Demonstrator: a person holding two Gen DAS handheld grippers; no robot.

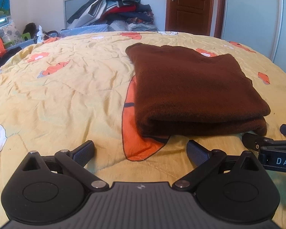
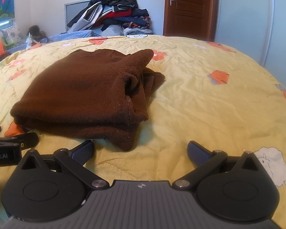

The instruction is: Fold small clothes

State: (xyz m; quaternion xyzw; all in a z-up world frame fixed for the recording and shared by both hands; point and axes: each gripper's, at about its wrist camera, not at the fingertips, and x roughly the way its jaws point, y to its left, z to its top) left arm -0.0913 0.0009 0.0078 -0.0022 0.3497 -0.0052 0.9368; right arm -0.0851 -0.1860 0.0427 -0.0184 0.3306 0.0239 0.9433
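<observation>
A brown knit garment [image 1: 192, 91] lies folded into a thick rectangle on the yellow bedspread [image 1: 66, 87]. In the right wrist view the same garment [image 2: 85, 95] shows a rumpled right edge with a ribbed hem sticking out. My left gripper [image 1: 141, 148] is open just short of the garment's near edge and holds nothing. My right gripper [image 2: 141, 148] is open too, in front of the garment's near right corner, and holds nothing. Each gripper appears at the edge of the other's view.
A tall heap of clothes [image 1: 114, 7] is piled beyond the far edge of the bed. A brown door [image 1: 190, 5] and a white wardrobe [image 1: 257, 19] stand at the right. Bags and a pillow [image 1: 9, 32] clutter the far left.
</observation>
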